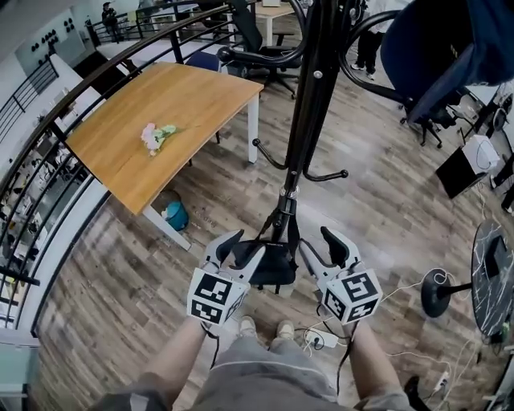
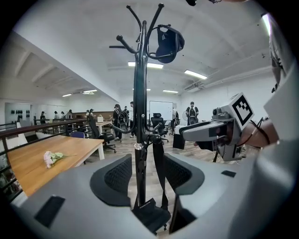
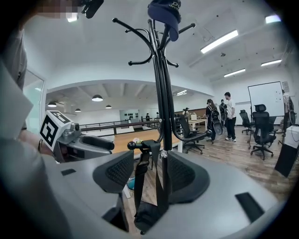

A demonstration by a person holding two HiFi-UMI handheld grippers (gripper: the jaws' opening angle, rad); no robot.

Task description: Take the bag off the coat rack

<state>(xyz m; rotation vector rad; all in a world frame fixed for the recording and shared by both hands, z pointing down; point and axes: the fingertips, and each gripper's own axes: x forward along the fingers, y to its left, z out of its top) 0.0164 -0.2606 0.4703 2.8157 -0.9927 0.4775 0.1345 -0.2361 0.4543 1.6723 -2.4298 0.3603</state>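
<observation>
A small black bag [image 1: 269,266] hangs by its strap [image 1: 283,210] from a low hook of the black coat rack [image 1: 309,104]. My left gripper [image 1: 241,247] is open just left of the bag, and my right gripper [image 1: 323,250] is open just right of it. Neither holds anything. The left gripper view looks past open jaws [image 2: 147,175] at the pole [image 2: 139,116], the strap [image 2: 159,165] and the bag [image 2: 152,214]. Open jaws [image 3: 150,175] in the right gripper view frame the strap [image 3: 139,179] looped on a knobbed hook [image 3: 131,145]. A dark blue item [image 3: 164,14] hangs on the rack's top.
A wooden table [image 1: 185,96] with pink flowers [image 1: 152,136] stands to the left, with a teal bin [image 1: 175,215] under it. Office chairs [image 1: 269,60] stand behind the rack. A power strip [image 1: 325,339] with cables and a round-based stand [image 1: 438,293] are on the floor at right. A railing [image 1: 48,136] runs along the left.
</observation>
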